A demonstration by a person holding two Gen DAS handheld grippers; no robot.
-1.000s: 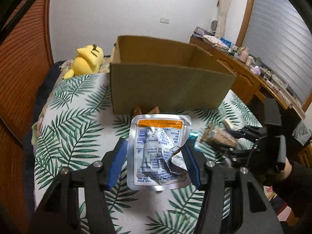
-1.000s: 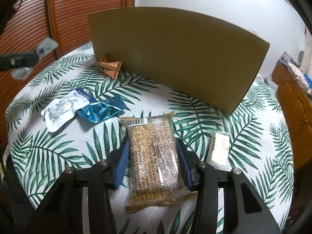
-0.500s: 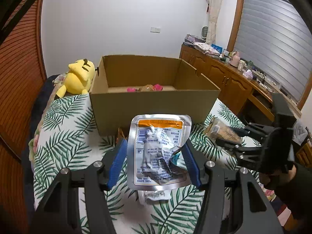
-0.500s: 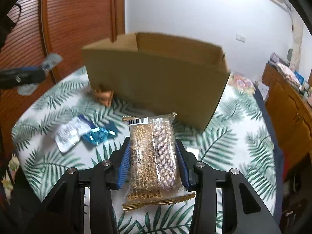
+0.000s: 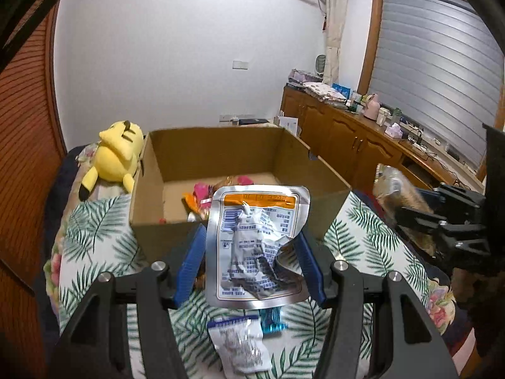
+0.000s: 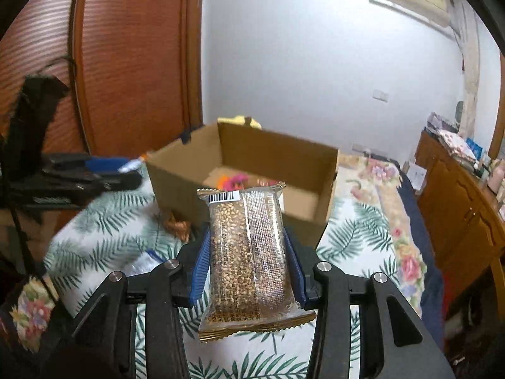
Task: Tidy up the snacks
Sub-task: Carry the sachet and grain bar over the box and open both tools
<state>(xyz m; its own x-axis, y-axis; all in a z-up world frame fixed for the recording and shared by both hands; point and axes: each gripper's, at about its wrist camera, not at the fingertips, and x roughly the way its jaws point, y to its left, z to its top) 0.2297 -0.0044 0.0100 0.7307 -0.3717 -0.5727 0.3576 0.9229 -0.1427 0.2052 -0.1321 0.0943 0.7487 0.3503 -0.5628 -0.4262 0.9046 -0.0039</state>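
Observation:
My left gripper [image 5: 251, 252] is shut on a crumpled silver pouch [image 5: 257, 243] with an orange band, held above the bed just in front of the open cardboard box [image 5: 164, 237]. Pink and orange snacks [image 5: 202, 192] lie inside the box. My right gripper [image 6: 247, 254] is shut on a clear-wrapped grain bar [image 6: 249, 252], held in front of the box [image 6: 176, 173]. The right gripper with its bar also shows in the left wrist view [image 5: 410, 208], and the left gripper shows in the right wrist view [image 6: 94, 173].
On the palm-leaf bedspread [image 5: 94, 237] lie a clear packet [image 5: 240, 344] and a blue wrapper [image 5: 271, 319]; a copper wrapper [image 6: 176, 225] lies by the box. A yellow plush toy [image 5: 116, 154] lies behind it. A wooden cabinet [image 5: 363, 145] stands to the right.
Both grippers have risen with their snacks and moved closer to the box, so that its inside now shows in both views.

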